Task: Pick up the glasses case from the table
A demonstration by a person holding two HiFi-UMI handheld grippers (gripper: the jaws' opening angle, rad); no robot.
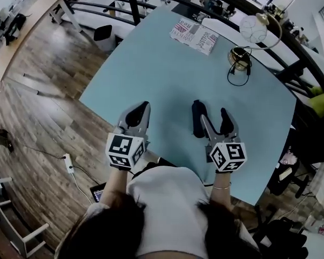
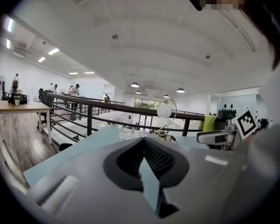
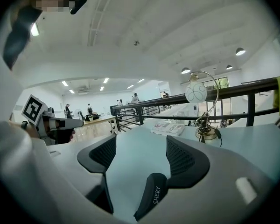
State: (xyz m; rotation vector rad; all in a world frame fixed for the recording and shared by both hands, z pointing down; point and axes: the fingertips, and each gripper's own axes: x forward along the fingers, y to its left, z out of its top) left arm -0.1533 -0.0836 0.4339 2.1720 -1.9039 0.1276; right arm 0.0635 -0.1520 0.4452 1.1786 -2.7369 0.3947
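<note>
The glasses case (image 3: 153, 197) is a dark, slim case with white lettering. It lies low between the fingers of my right gripper (image 3: 141, 141), and neither ribbed pad (image 3: 182, 157) presses on it. In the head view the case (image 1: 197, 125) shows as a dark long shape beside that gripper's left finger, on the pale blue table (image 1: 151, 74). My right gripper (image 1: 212, 113) stands open near the table's front edge. Further left, my left gripper (image 1: 142, 110) hovers over the table with its tips together. In its own view the left gripper (image 2: 143, 143) holds nothing.
Folded printed papers (image 1: 194, 35) lie at the table's far side. A lamp with a round white globe (image 1: 252, 28), a brass base (image 1: 239, 55) and a black cable stands at the far right. A dark railing (image 1: 135, 4) runs behind the table, with wooden floor (image 1: 38, 107) to its left.
</note>
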